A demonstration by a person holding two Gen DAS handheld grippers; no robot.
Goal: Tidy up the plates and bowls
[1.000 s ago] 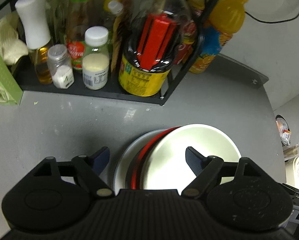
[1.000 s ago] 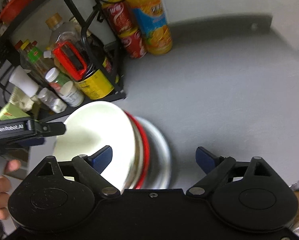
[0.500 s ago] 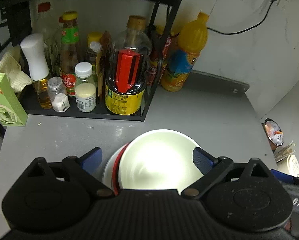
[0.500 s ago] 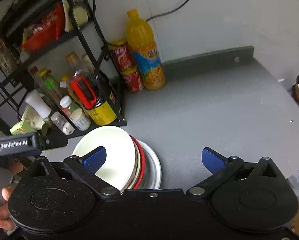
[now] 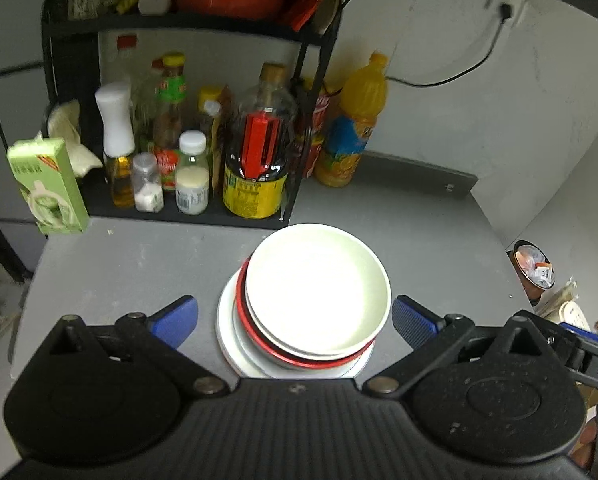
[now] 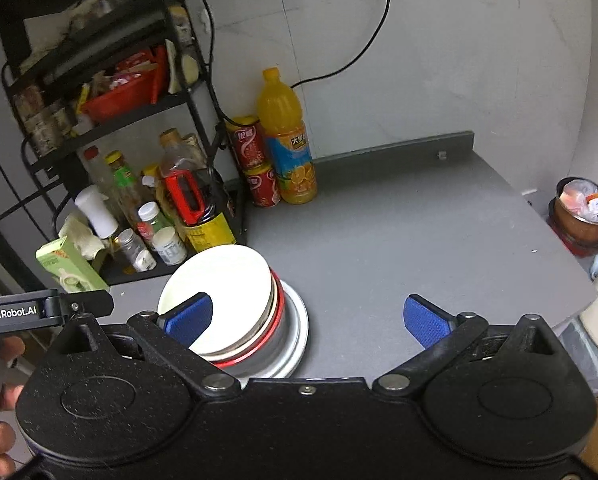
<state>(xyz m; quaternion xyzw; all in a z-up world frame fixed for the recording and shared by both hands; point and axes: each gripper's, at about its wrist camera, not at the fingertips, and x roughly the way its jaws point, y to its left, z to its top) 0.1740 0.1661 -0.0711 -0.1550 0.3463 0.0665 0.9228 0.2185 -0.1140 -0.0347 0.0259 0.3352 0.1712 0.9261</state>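
A stack of dishes stands on the grey counter (image 6: 399, 240): a white bowl (image 5: 317, 294) on top, a red-rimmed bowl (image 5: 243, 300) under it, and a pale plate (image 5: 225, 320) at the bottom. My left gripper (image 5: 294, 318) hovers above and behind the stack. Its jaws are opening, with the stack showing between the blue pads (image 5: 175, 316) untouched. In the right wrist view the white bowl (image 6: 231, 280) lies at lower left. My right gripper (image 6: 307, 319) is open and holds nothing; its left pad overlaps the bowl in view, and the counter lies beyond.
A black rack (image 5: 187, 216) with several bottles stands just behind the stack. An orange juice bottle (image 6: 287, 148) and red cans (image 6: 255, 160) stand by the wall. A green carton (image 5: 47, 188) is at the counter's left edge. A rubbish bin (image 6: 583, 216) sits off the right edge.
Both grippers have drawn back and risen from the stack, so more rack and wall show. The left jaws have spread wider. The stack has stayed put.
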